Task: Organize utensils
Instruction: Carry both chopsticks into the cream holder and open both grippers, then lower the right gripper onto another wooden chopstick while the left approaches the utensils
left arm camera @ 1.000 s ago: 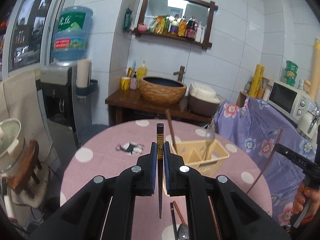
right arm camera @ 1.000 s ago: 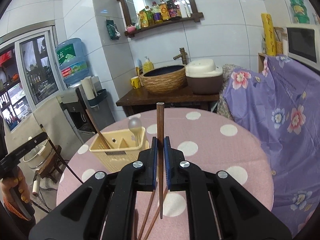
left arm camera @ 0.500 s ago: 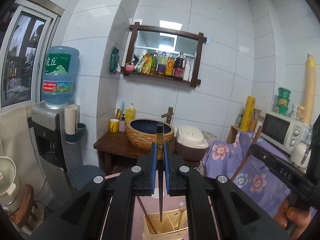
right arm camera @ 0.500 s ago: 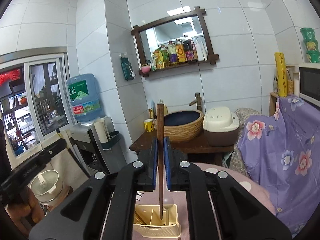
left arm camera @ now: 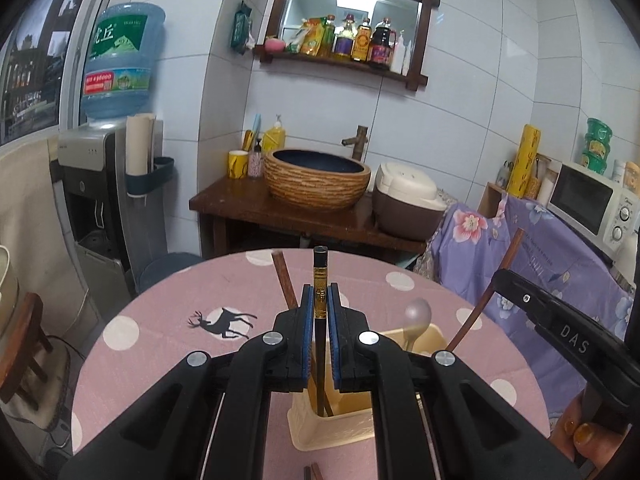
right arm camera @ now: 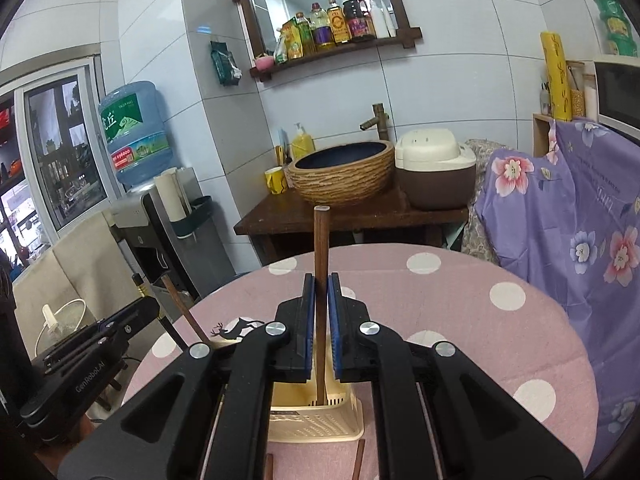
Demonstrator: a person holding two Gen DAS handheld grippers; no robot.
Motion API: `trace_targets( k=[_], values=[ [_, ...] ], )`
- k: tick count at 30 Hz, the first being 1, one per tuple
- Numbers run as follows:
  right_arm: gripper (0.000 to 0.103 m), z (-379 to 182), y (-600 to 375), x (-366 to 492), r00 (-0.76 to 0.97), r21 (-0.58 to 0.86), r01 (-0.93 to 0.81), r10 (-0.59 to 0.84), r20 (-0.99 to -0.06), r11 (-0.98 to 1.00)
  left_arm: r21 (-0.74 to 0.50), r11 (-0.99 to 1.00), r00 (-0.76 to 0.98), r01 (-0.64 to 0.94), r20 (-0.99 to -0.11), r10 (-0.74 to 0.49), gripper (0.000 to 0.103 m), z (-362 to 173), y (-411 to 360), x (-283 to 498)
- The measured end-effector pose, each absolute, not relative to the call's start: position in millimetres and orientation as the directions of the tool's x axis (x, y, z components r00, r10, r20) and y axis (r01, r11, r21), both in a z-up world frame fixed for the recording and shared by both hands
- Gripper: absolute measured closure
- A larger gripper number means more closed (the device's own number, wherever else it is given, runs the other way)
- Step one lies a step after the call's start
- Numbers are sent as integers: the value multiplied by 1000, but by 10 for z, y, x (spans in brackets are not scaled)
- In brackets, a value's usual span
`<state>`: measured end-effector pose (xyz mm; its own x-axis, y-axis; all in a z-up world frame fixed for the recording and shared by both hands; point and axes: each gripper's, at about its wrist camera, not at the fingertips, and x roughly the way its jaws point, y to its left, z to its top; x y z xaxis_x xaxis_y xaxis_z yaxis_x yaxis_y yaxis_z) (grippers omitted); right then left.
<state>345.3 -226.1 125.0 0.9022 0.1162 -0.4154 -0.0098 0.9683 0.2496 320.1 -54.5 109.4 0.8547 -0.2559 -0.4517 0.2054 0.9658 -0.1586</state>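
Observation:
A cream plastic utensil basket [left arm camera: 340,428] stands on the pink dotted round table [left arm camera: 168,304]; it also shows in the right wrist view [right arm camera: 316,420]. My left gripper [left arm camera: 320,300] is shut on a black chopstick with a gold band [left arm camera: 319,280], upright, its lower tip inside the basket. My right gripper [right arm camera: 321,292] is shut on a brown wooden chopstick [right arm camera: 321,248], upright, its tip down in the basket. A brown chopstick [left arm camera: 284,280] and a spoon [left arm camera: 418,314] stand in the basket.
More brown utensil ends [right arm camera: 360,460] lie on the table in front of the basket. Behind the table are a wooden stand with a woven basin [left arm camera: 316,178], a rice cooker [left arm camera: 408,200], a water dispenser [left arm camera: 108,168] at left and a floral-covered cabinet [left arm camera: 540,248] at right.
Both grippers were raised and tilted up half a second ago, then came down. Both chopsticks now stand with their tips inside the basket.

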Motion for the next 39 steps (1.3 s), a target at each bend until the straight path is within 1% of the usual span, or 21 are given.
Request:
trace_targets(
  k=[5, 7, 9, 10, 12, 13, 14, 15, 16, 17, 18, 24, 28, 31, 32, 33, 36, 39],
  values=[
    [96, 1164, -2234, 3467, 899, 233, -7, 108, -424, 972, -155, 963, 837, 221, -476, -269, 95, 988, -597, 3247],
    [95, 1140, -2232, 3448, 898, 239, -16, 119, -425, 971, -171, 959, 838, 225, -468, -280, 94, 967, -583, 3233],
    [95, 1122, -2203, 3421, 894, 226, -23, 121, -431, 974, -180, 955, 828, 235, -478, -294, 79, 951, -583, 3217],
    [95, 1112, -2192, 3392, 896, 212, -20, 112, -430, 977, -191, 952, 824, 240, -479, -303, 63, 944, -569, 3189],
    [92, 1089, -2181, 3306, 899, 186, -13, 93, -429, 983, -208, 947, 829, 245, -461, -316, 53, 942, -520, 3083],
    [91, 1065, -2181, 3243, 898, 179, -11, 88, -431, 984, -201, 948, 832, 246, -459, -313, 53, 931, -509, 3031],
    [86, 1042, -2188, 3195, 896, 174, -11, 87, -436, 985, -183, 951, 831, 248, -464, -306, 53, 910, -499, 2965],
    [77, 1010, -2194, 3138, 892, 167, -8, 83, -445, 986, -169, 954, 829, 249, -472, -300, 52, 878, -491, 2907],
    [69, 968, -2201, 3081, 887, 159, -3, 76, -455, 987, -160, 956, 826, 245, -482, -293, 52, 837, -481, 2861],
    [56, 901, -2209, 3003, 882, 150, 6, 65, -466, 989, -151, 958, 818, 243, -499, -286, 52, 772, -465, 2807],
    [53, 847, -2222, 2937, 880, 143, 15, 55, -472, 990, -142, 959, 805, 245, -522, -283, 52, 693, -454, 2763],
    [53, 381, -2297, 2612, 829, 94, 61, 2, -559, 994, -139, 966, 710, 220, -656, -256, 52, 119, -302, 2553],
    [53, -9, -2321, 2555, 757, 68, 83, -18, -654, 994, -169, 972, 684, 161, -692, -233, 53, -157, -130, 2419],
    [53, -294, -2290, 2583, 701, 80, 83, -1, -713, 993, -162, 979, 671, 126, -713, -204, 54, -318, -56, 2355],
    [56, -392, -2275, 2599, 678, 87, 85, 6, -735, 993, -156, 981, 669, 117, -717, -194, 54, -356, -41, 2342],
    [61, -476, -2257, 2621, 658, 95, 86, 15, -753, 992, -153, 982, 668, 111, -720, -188, 54, -385, -33, 2328],
    [68, -608, -2215, 2702, 624, 115, 95, 32, -781, 989, -158, 982, 655, 103, -732, -186, 54, -453, -10, 2337],
    [71, -636, -2230, 2819, 607, 126, 117, 30, -794, 985, -149, 983, 655, 111, -733, -185, 54, -469, -45, 2321]
  ],
)
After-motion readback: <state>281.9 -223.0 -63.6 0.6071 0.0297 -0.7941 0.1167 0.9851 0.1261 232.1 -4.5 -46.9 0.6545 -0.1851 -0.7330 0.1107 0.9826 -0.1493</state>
